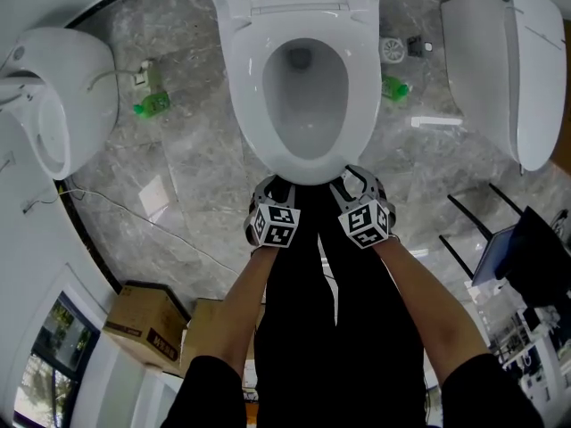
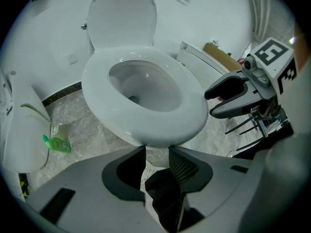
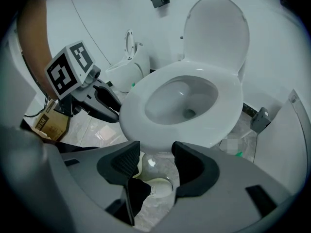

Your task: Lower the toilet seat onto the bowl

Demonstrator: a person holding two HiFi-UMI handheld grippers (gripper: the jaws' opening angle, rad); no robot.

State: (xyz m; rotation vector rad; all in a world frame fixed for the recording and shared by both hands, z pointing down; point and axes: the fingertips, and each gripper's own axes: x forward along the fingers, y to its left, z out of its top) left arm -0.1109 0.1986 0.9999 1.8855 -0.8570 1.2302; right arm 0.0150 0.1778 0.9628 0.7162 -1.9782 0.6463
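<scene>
Nearest, at 6 o'clock in the head view, are the person's legs in black trousers [image 1: 335,328], with both forearms reaching forward over them. Two cardboard boxes [image 1: 147,324] sit beside the legs at 7 o'clock.

The left gripper [image 1: 270,185] and the right gripper [image 1: 359,182] sit side by side, near each other, at the front edge of the toilet (marker cubes facing up). In the left gripper view the fingers [image 2: 182,166] are spread with only floor showing between them. The front rim of the toilet seat [image 2: 146,130] lies just past their tips at 12 o'clock, and I cannot tell whether they touch it. The right gripper view shows the same: its fingers [image 3: 127,161] stand apart and empty, with the seat's rim just beyond them.

The toilet seat lies flat on the bowl [image 1: 305,105], its ring level around the opening. Behind it, at 12 o'clock, the lid [image 2: 124,16] stands upright.

On the grey marble floor [image 1: 187,168], a green bottle [image 1: 152,105] lies at 9 o'clock of the bowl and a second green bottle [image 1: 394,87] at 3 o'clock. A thin cable [image 1: 134,214] trails across the floor at 8 o'clock. Farther out, another white toilet [image 1: 62,96] stands at 9 o'clock and a third toilet [image 1: 522,61] at 2 o'clock.
</scene>
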